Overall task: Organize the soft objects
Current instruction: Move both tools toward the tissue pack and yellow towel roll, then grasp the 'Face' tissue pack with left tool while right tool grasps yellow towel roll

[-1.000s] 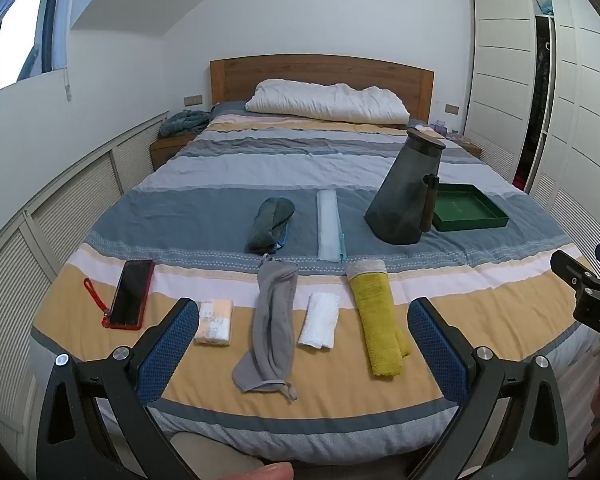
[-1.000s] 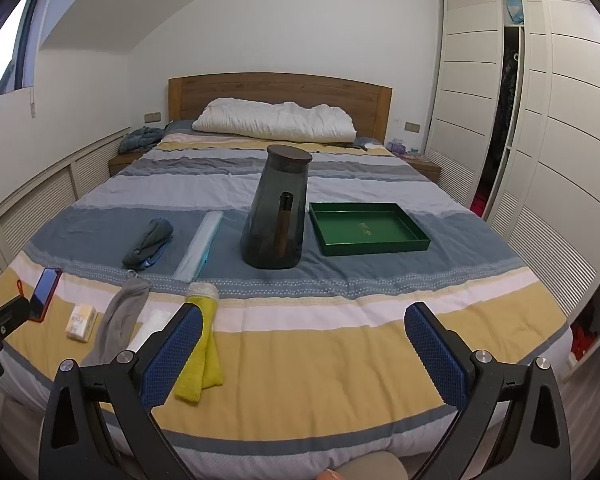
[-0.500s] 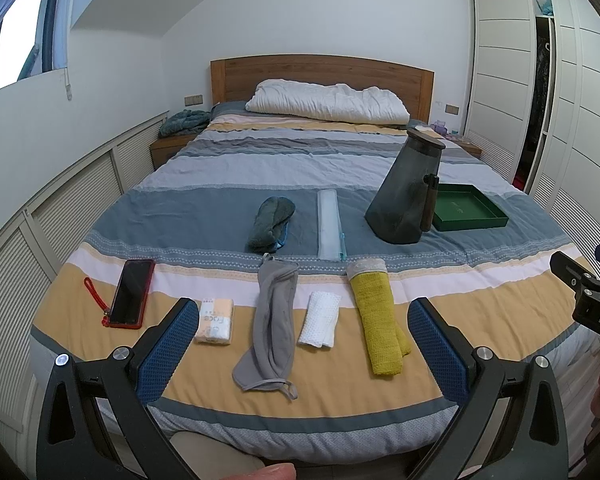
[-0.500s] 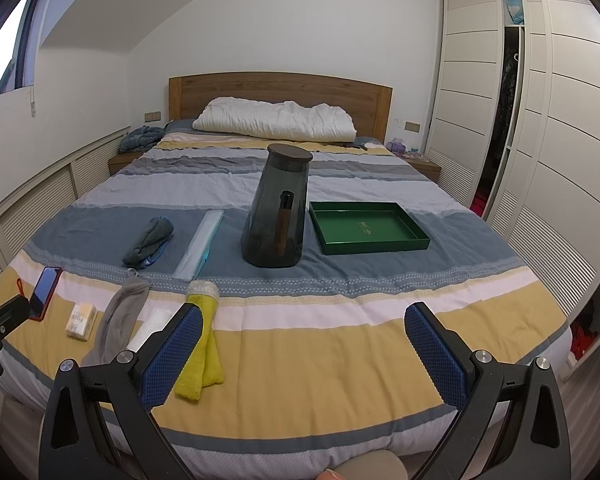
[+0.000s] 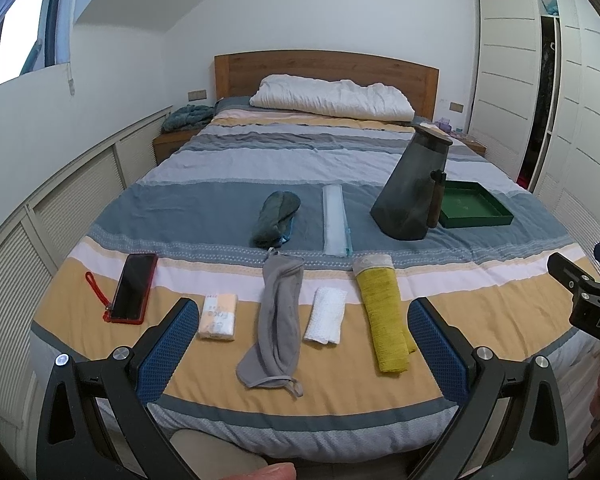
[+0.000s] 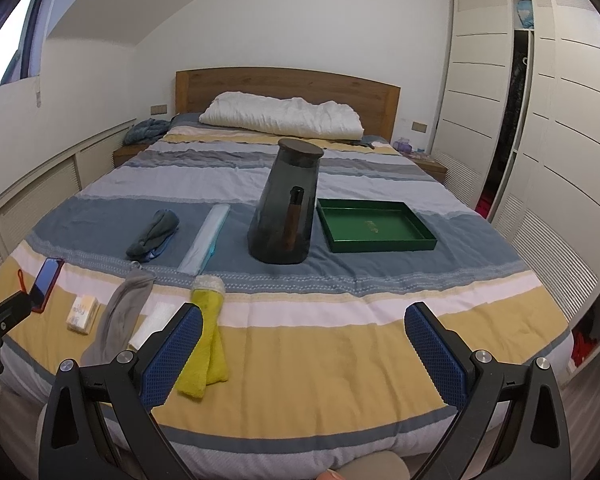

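In the left wrist view, the left gripper [image 5: 300,344] is wide apart and holds nothing; it hangs above the foot of the bed [image 5: 480,292]. On the yellow stripe lies a row of soft things: a small folded orange-white cloth [image 5: 218,317] at 9 o'clock from the grey pouch [image 5: 278,320], then a white folded cloth [image 5: 326,315] and a yellow towel [image 5: 382,316] at 3 o'clock from it. At 12 o'clock from the row, on the blue stripe, lie a dark green cloth [image 5: 275,218] and a pale rolled sheet [image 5: 335,220]. A red phone [image 5: 133,287] lies at the far 9 o'clock side. A dark jug [image 5: 414,186] stands just beside a green tray [image 5: 474,210].

In the right wrist view, the right gripper [image 6: 303,354] is also wide apart and empty. The yellow towel [image 6: 208,340] is partly behind its left finger. The green tray [image 6: 374,228] lies at 3 o'clock from the jug [image 6: 286,206]. The grey pouch [image 6: 118,316] lies at 9 o'clock from the towel.
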Demonstrator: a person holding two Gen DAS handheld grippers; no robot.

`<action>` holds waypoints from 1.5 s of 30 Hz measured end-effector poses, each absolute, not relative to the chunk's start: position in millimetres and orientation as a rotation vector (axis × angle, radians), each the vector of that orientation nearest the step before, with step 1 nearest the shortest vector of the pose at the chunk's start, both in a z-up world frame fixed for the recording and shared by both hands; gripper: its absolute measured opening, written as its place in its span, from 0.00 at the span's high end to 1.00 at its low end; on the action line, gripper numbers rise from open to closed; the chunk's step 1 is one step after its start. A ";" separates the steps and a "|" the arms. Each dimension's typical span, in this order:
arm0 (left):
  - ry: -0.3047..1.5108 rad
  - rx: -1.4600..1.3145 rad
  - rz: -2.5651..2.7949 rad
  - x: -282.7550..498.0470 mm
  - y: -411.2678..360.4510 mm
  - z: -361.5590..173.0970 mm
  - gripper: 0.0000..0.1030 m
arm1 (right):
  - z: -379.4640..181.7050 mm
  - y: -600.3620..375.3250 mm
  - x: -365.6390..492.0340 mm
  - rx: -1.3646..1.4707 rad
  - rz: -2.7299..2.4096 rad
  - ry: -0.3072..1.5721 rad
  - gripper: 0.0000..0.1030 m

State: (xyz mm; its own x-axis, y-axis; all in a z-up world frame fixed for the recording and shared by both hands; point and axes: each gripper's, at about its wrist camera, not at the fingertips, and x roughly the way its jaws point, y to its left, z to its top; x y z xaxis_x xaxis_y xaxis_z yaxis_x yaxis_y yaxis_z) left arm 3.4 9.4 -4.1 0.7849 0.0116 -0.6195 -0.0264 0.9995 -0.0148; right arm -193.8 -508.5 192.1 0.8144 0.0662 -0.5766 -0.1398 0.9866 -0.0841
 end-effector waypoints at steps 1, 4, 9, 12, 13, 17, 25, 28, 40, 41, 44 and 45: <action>0.671 -0.023 0.022 4.9 10.3 -5.0 0.01 | 191.0 -506.5 -191.7 -0.127 0.114 0.612 0.00; 0.677 -0.024 0.025 8.6 12.0 -8.8 0.01 | 189.4 -502.6 -187.7 -0.134 0.122 0.616 0.00; 0.686 -0.020 0.034 15.9 15.8 -15.5 0.01 | 183.6 -495.8 -177.2 -0.148 0.134 0.629 0.00; 0.688 -0.015 0.038 20.9 19.2 -18.7 0.01 | 179.1 -488.5 -171.6 -0.160 0.142 0.637 0.00; 0.688 -0.016 0.038 22.1 20.5 -19.7 0.01 | 176.8 -485.1 -168.5 -0.166 0.143 0.641 0.00; 0.696 -0.017 0.048 29.6 27.1 -25.9 0.01 | 171.3 -475.5 -158.4 -0.174 0.157 0.653 0.00; 0.736 -0.031 0.093 48.6 56.5 -45.7 0.01 | 152.1 -451.1 -137.4 -0.204 0.184 0.672 0.00; 0.758 -0.035 0.126 55.3 74.8 -56.8 0.01 | 141.5 -439.8 -128.5 -0.213 0.200 0.685 0.00; 0.802 -0.059 0.279 74.5 169.8 -87.1 0.01 | 97.3 -406.1 -94.5 -0.222 0.241 0.734 0.00; 0.814 -0.064 0.271 78.0 171.1 -92.6 0.01 | 92.1 -404.8 -91.7 -0.225 0.242 0.745 0.00; 0.882 -0.054 0.227 90.3 162.0 -112.9 0.01 | 75.9 -402.3 -81.6 -0.233 0.237 0.782 0.00; 0.904 -0.046 0.204 94.6 156.5 -120.5 0.01 | 71.9 -401.6 -78.4 -0.236 0.234 0.792 0.00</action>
State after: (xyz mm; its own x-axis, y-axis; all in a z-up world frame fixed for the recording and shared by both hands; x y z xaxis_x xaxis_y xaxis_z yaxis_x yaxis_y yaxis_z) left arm 94.6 156.5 -120.5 0.6006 0.1570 -0.7839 -0.1957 0.9796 0.0462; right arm -78.4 -401.6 71.9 0.6795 0.1188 -0.7240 -0.2943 0.9481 -0.1206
